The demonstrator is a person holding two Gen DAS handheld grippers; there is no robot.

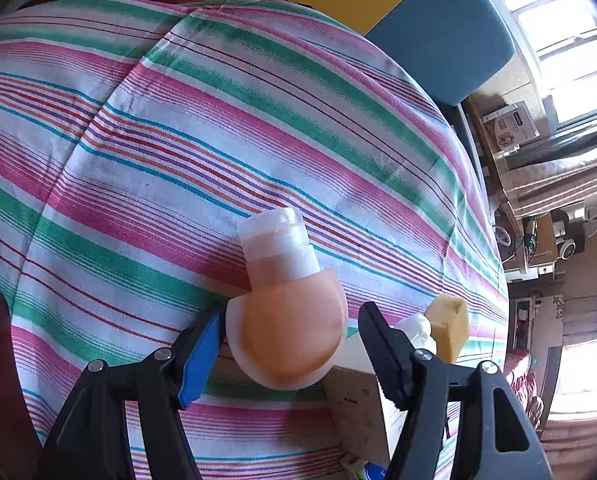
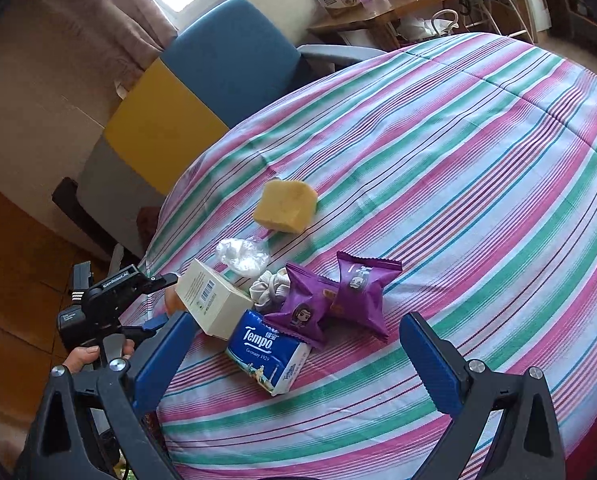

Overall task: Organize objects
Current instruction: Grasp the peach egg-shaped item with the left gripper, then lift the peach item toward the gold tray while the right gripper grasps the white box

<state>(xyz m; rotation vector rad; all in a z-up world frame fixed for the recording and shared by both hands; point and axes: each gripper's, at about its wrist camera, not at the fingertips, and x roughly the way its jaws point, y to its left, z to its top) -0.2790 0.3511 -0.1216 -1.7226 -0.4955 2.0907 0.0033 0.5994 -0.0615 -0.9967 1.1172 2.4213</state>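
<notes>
Left wrist view: held soft, squeezy bottle (image 1: 286, 320) between left gripper (image 1: 290, 344) fingers; best gripped mid-body. Right gripper (image 2: 294, 364) spread wide, empty.

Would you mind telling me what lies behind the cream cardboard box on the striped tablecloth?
Behind the cream cardboard box lies a crumpled clear plastic bag, and farther back a yellow sponge block. Whether anything sits under the bag or against the box's hidden far face cannot be seen.
</notes>
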